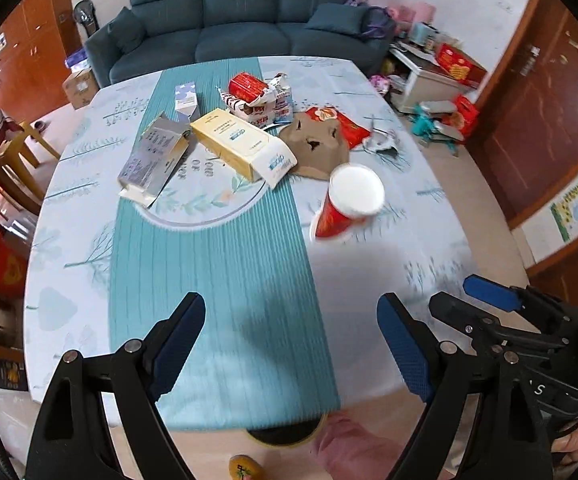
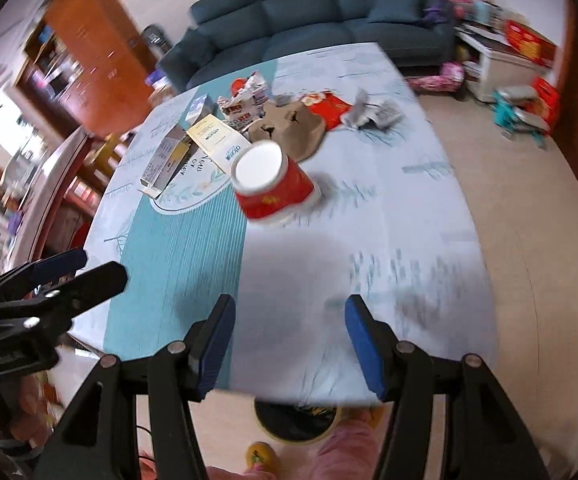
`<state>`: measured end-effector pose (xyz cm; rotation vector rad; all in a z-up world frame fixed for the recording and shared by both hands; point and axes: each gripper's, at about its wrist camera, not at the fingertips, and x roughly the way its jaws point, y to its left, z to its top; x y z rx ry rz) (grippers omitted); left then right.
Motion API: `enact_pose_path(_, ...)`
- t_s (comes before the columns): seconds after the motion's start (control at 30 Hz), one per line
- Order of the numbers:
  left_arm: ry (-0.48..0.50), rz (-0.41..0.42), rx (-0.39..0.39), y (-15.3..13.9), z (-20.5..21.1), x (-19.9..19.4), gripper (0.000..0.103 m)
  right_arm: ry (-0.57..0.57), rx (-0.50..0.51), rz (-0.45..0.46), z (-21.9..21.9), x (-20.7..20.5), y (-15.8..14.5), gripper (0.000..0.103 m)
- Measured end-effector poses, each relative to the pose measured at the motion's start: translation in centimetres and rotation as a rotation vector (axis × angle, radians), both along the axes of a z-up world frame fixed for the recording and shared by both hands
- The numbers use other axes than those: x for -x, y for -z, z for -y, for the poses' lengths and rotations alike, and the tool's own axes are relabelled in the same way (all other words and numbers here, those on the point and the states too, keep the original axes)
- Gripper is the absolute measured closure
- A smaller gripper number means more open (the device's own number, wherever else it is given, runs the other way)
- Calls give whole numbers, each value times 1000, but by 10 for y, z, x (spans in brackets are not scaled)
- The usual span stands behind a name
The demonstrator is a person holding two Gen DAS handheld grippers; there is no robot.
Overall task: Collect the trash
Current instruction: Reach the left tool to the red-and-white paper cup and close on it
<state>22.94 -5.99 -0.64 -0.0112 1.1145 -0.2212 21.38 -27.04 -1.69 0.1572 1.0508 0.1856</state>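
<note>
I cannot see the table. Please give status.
Both grippers, left and right, open, empty. Red cup on its side, nearest. Nothing in the way.

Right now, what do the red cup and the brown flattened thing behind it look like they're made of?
Red cup: probably paper, glossy printed outside, plain matte white inside, thin rolled rim. Brown flattened piece: looks like unprinted cardboard or molded pulp, dull matte surface with creases and small torn holes. Motion blur leaves both uncertain.

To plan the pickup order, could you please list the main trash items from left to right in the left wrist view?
Grey carton → yellow tissue pack → brown cardboard tray → red paper cup.
</note>
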Motion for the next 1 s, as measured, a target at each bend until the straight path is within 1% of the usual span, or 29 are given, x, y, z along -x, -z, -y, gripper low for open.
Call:
enact_pose_path(0.07,7,-4,-5,8,10,-12,17,-42,4,-10,3,-20,4,46)
enact_pose_path(0.17,19,-2,-32,28,25,-31,17,-101,19,-23,8,-48,11,46)
enact_pose_path(0.3,36,-11,-38,49,39,-51,17,-169,64,2,13,-77,19,46)
enact_pose_path(0.47,51,1,-29,58,46,-69,17,-189,69,2,23,-101,28,46)
enact_pose_path(0.53,73,17,-27,61,49,-75,17,-188,60,0,27,-112,31,46)
enact_pose_path(0.67,135,56,-32,66,58,-82,17,-204,56,-2,28,-129,37,50)
enact_pose_path(0.83,204,81,-23,69,70,-92,17,-224,40,-7,26,-143,44,53)
enact_pose_path(0.9,221,86,-14,71,74,-96,19,-231,27,-18,27,-149,46,54)
enact_pose_path(0.97,234,78,8,72,76,-100,32,-239,11,-29,27,-153,49,54)
enact_pose_path(1.0,239,70,25,73,77,-103,35,-240,6,-33,27,-154,49,57)
